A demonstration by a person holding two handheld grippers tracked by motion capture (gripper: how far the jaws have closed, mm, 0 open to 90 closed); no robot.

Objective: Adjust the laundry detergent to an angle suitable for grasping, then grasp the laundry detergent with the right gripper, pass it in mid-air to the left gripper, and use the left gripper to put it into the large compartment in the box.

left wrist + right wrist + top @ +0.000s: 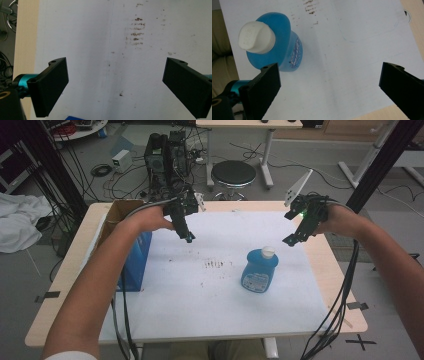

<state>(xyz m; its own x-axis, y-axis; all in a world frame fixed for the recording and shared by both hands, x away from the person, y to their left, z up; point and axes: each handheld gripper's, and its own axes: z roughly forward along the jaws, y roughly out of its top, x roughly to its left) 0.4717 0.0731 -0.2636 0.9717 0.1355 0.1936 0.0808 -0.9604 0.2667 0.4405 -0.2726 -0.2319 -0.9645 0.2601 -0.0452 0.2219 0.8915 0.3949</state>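
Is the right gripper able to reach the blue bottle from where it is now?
Probably yes. The right gripper hovers above the table, jaws wide open and empty, just beyond the upright blue bottle. Nothing stands between them on the white sheet.

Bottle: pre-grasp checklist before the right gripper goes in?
1. Bottle upright, cap on: ok.
2. Right gripper open, nothing held: ok.
3. Bottle between the right fingers: not ok; in the right gripper view it sits off beside one finger.
4. Left gripper open, away from the bottle: ok.
5. Box apart from the bottle: ok.
6. Cap tight: cannot tell.
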